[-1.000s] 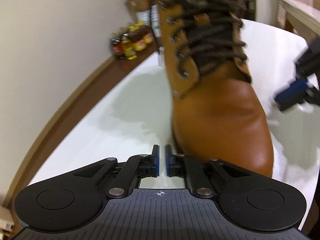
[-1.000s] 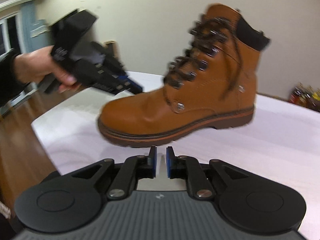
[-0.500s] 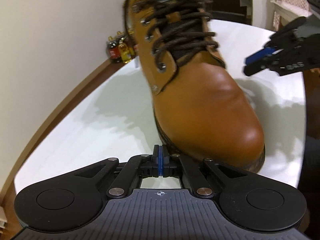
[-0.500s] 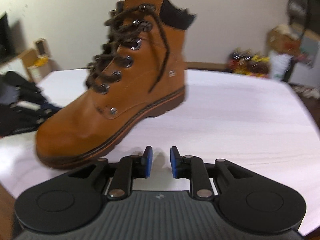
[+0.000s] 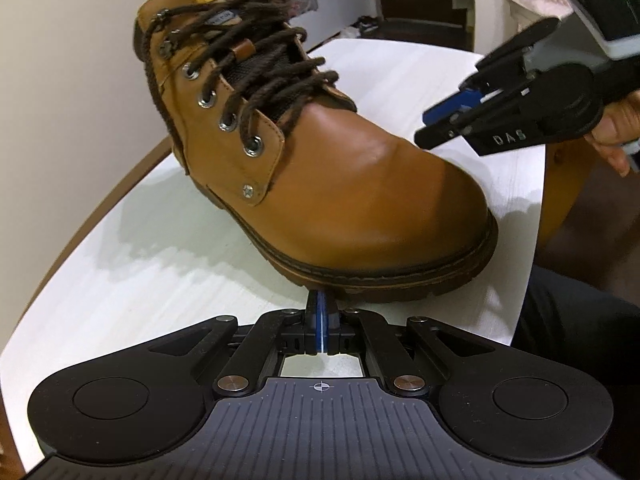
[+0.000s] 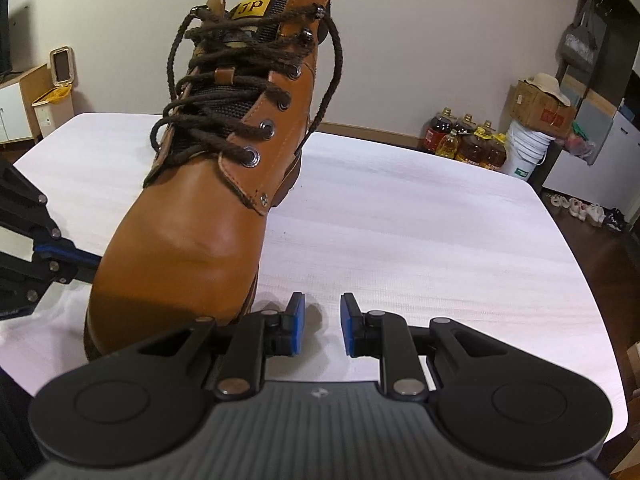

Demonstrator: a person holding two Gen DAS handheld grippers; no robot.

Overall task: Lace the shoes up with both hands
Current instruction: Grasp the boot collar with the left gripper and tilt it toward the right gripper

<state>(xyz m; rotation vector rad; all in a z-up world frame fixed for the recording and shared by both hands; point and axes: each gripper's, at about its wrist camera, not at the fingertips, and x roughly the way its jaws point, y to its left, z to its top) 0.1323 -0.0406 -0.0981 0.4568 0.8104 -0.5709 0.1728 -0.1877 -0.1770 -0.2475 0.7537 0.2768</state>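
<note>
A tan leather boot [image 5: 360,184] stands on the white table [image 5: 132,264], laced with dark brown laces [image 5: 256,68]. My left gripper [image 5: 321,320] sits low at the front edge of the sole. Its jaws are opening, only a thin slit shows and nothing is between them. In the right wrist view the boot [image 6: 192,248] points its toe toward the camera. A loose lace end [image 6: 332,76] hangs down its right side. My right gripper [image 6: 322,330] stands open and empty just right of the toe; from the left it appears as the right gripper [image 5: 434,122] above the toe.
A hand [image 5: 616,128] holds the right gripper, and a dark trouser leg [image 5: 580,320] is by the table's near edge. The left gripper [image 6: 86,258] shows beside the toe. On the floor beyond stand oil bottles [image 6: 464,140], a white bucket [image 6: 524,152] and boxes.
The left gripper slid sideways, so the boot now shows more of its side, and its jaws closed then parted slightly. The right gripper swung round to face the toe and widened its jaws.
</note>
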